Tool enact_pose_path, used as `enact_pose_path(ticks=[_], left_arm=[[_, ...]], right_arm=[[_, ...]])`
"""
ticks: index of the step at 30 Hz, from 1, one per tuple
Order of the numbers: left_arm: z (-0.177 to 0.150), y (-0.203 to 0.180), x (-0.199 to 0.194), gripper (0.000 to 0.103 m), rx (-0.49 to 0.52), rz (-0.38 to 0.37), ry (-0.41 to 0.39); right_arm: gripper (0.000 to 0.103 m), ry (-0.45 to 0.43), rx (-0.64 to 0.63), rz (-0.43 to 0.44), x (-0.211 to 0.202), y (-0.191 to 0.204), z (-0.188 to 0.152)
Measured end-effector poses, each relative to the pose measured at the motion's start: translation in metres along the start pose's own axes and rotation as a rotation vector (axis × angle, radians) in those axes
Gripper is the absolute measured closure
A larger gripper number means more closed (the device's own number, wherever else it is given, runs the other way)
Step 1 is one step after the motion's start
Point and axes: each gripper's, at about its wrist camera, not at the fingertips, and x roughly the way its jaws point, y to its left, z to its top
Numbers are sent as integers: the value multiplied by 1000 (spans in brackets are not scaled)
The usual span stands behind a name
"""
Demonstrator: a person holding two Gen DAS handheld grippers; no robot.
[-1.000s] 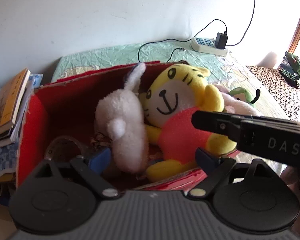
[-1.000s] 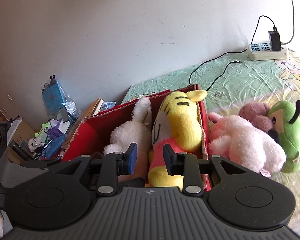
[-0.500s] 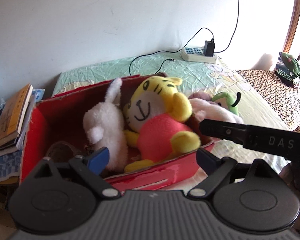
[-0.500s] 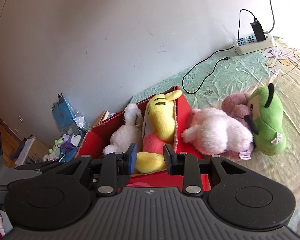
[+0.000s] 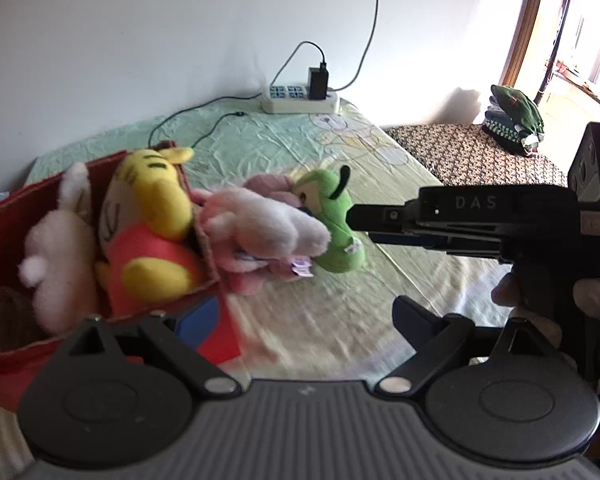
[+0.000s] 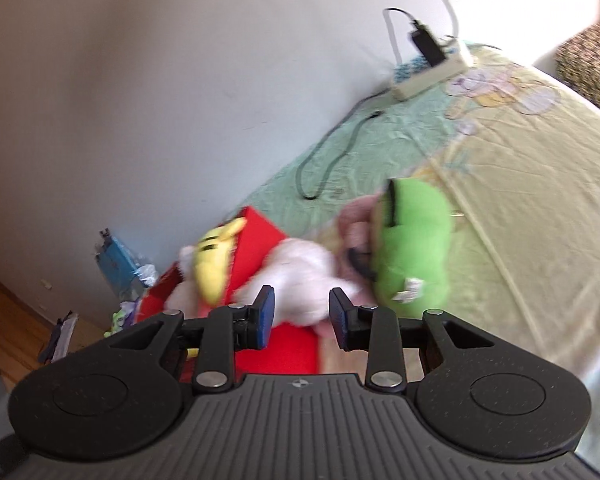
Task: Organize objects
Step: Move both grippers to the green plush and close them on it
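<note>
A red cardboard box [image 5: 220, 340] on the bed holds a white rabbit plush [image 5: 56, 264] and a yellow tiger plush [image 5: 152, 208]. Just right of the box, a pink-white plush [image 5: 268, 228], a mauve plush [image 5: 268, 184] and a green plush [image 5: 332, 216] lie together on the sheet. My left gripper [image 5: 300, 316] is open wide and empty, near the box's right corner. My right gripper [image 6: 302, 308] has a narrow gap and its jaws are opening, with nothing between them. It points at the pink-white plush [image 6: 296, 276], with the green plush [image 6: 412, 240] to its right. The right view is blurred.
A white power strip [image 5: 298, 98] with a black charger and a trailing cable lies on the green sheet [image 5: 340, 152] by the wall. Folded clothes [image 5: 516, 120] sit on a patterned surface at the far right. Clutter lies on the floor [image 6: 120, 260] left of the bed.
Both views have swung right, from over the box toward the loose plush toys on the sheet. The right gripper's jaws have parted slightly and its view has rolled.
</note>
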Motion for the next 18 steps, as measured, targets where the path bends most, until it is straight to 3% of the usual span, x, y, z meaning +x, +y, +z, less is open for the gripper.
enact_pose_path(ticks=[5, 13, 18], left_arm=[[-5, -28, 47, 13, -9, 16, 80], [-1, -39, 103, 17, -76, 63, 131], [3, -40, 124, 19, -98, 85, 145]], right_arm=[[67, 53, 7, -28, 8, -37, 12], [50, 159, -8, 23, 46, -70, 36], [48, 239, 26, 81, 75, -80, 38]])
